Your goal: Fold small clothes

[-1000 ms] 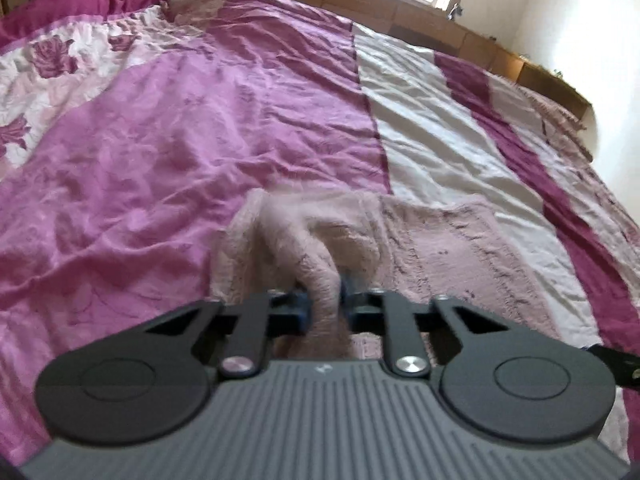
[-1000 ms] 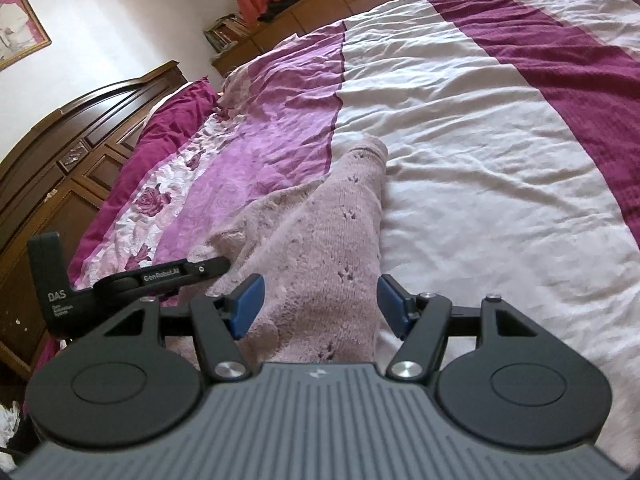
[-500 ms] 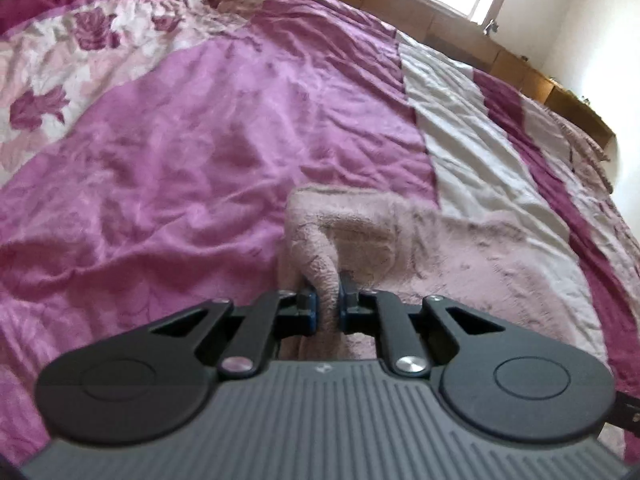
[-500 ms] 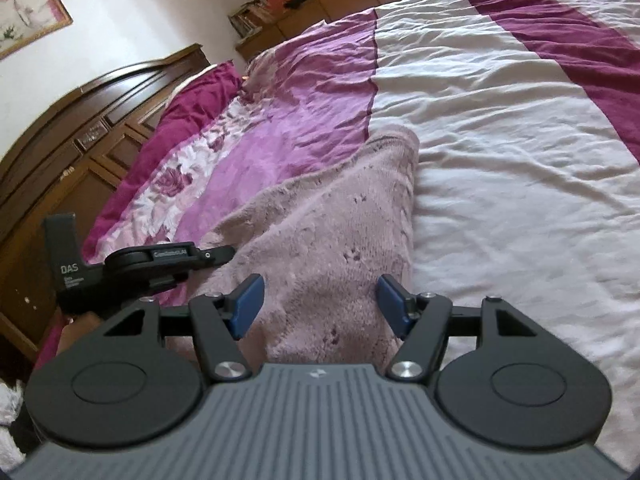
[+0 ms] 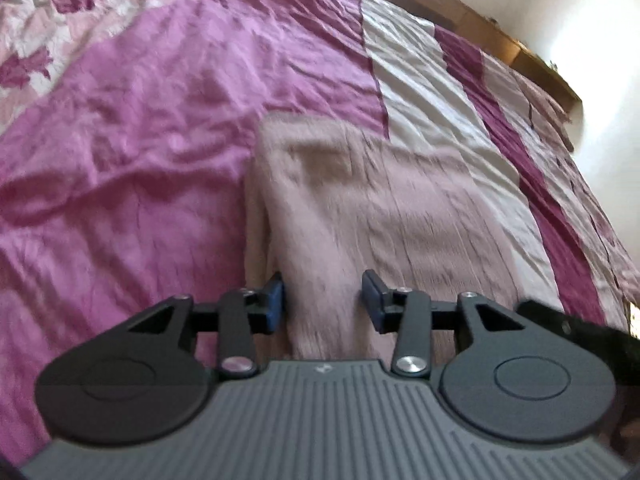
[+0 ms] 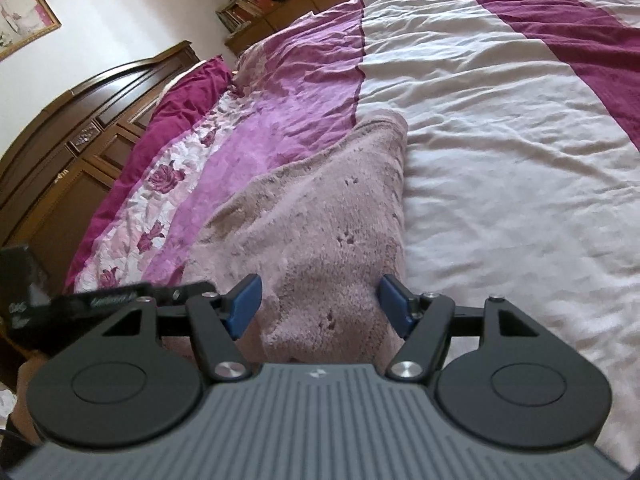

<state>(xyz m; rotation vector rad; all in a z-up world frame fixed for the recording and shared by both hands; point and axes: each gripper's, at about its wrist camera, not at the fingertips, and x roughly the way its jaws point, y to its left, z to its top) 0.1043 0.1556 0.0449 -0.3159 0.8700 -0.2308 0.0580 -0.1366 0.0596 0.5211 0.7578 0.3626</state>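
A dusty-pink knitted garment (image 5: 372,208) lies folded flat on the striped bedspread (image 5: 160,120). It also shows in the right wrist view (image 6: 328,216), with a folded edge along its right side. My left gripper (image 5: 323,302) is open, its blue pads apart over the garment's near left part and holding nothing. My right gripper (image 6: 320,304) is open over the garment's near edge, empty. The left gripper's body (image 6: 112,300) shows at the left of the right wrist view.
The bedspread has purple, cream (image 6: 500,140) and maroon stripes and a rose-print band (image 6: 160,200). A dark wooden headboard (image 6: 80,120) stands at the left. A wooden ledge (image 5: 500,36) runs along the far side of the bed by the wall.
My left gripper has opened and let go of the garment fold, which now lies flat. The right gripper has stayed open and moved slightly forward over the garment.
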